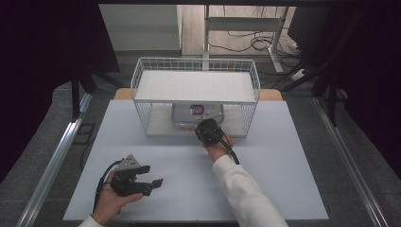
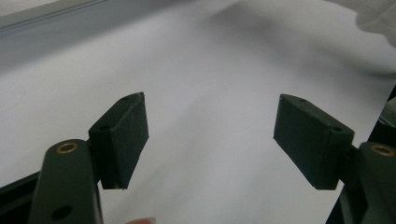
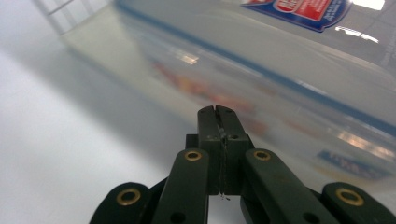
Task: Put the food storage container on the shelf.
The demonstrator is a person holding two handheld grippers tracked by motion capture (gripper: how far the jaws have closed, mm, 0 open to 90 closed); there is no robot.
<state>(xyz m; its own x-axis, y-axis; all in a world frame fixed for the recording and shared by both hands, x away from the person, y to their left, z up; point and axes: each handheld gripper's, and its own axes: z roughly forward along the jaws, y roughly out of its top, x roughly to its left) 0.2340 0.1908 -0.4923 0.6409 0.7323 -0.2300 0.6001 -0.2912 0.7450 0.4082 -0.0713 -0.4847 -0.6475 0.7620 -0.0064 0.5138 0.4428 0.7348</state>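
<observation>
**Right gripper closed at the front of a plastic box inside the wire rack; left gripper idle**

Right gripper point(image 3: 218, 112): the jaws are pressed flat together with nothing visible between them. The tips sit at, or just short of, the front wall of the clear rectangular plastic container with a blue rim band and a red-and-blue label on its lid point(image 3: 261, 51); whether they touch it cannot be told. In the high view the same gripper point(image 1: 208, 131) is at the open front of the white wire-mesh two-tier rack point(image 1: 196, 64), level with its lower shelf.

Left gripper point(image 2: 212, 135): jaws spread wide, holding nothing, hanging over bare tabletop. In the high view it point(image 1: 150, 183) lies near the front left of the pale grey table point(image 1: 283, 189), well apart from the rack.

Task item: the container point(image 1: 197, 115) stands on the rack's lower shelf, about centred, under the solid upper tier.

Judgement: the step in hand appears to be engaging the container at its front edge, either to push it back or to draw it out. A pull would call for opening the jaws and closing them on the rim; a push needs only forward pressure.

Obstructions: the upper shelf limits overhead clearance, and the wire side walls confine sideways movement. A white sleeve point(image 1: 246, 194) crosses the table in front of the rack.
</observation>
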